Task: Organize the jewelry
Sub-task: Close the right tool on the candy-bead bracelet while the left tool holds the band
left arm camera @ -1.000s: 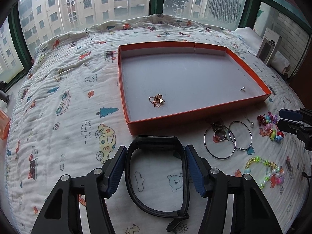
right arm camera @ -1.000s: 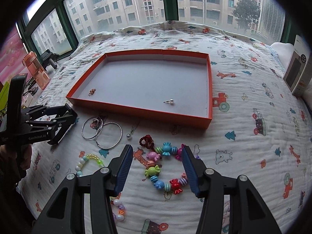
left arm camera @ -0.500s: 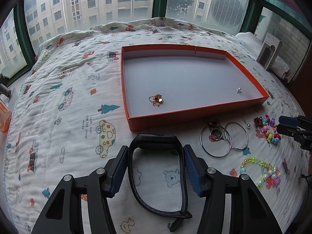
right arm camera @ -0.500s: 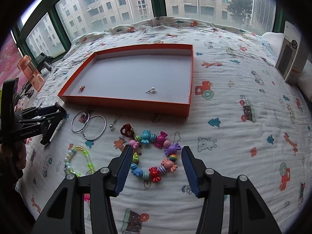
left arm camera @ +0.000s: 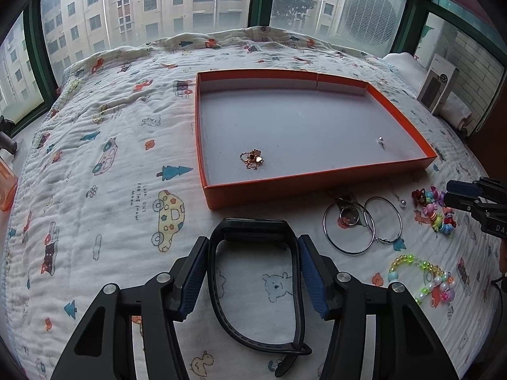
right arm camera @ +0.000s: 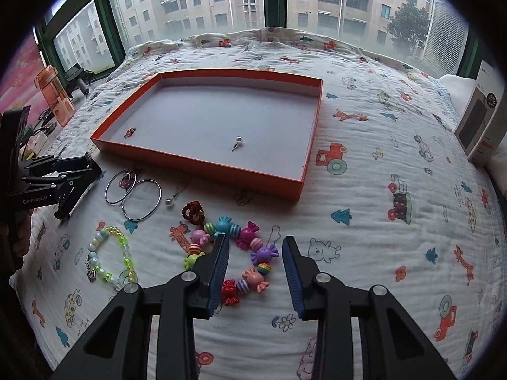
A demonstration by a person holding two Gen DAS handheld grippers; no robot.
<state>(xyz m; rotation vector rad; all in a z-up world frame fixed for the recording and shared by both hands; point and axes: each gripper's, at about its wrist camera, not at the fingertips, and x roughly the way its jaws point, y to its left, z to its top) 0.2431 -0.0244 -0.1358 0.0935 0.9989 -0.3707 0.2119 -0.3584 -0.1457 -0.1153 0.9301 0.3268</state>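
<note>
An orange tray lies on the quilt and holds a gold chain and a pearl stud. My left gripper is open, its fingers on either side of a black wristband lying on the quilt. My right gripper is open, its left finger over the candy bead bracelet. Silver hoops, a loose pearl stud and a green bead bracelet lie in front of the tray.
A dark product box stands at the right by a pillow. An orange bottle sits on the left sill. Windows run along the far edge of the bed.
My right gripper has moved left and forward, so its left finger now overlaps the candy bracelet. My left gripper has stayed around the black wristband, with a slight shift of view.
</note>
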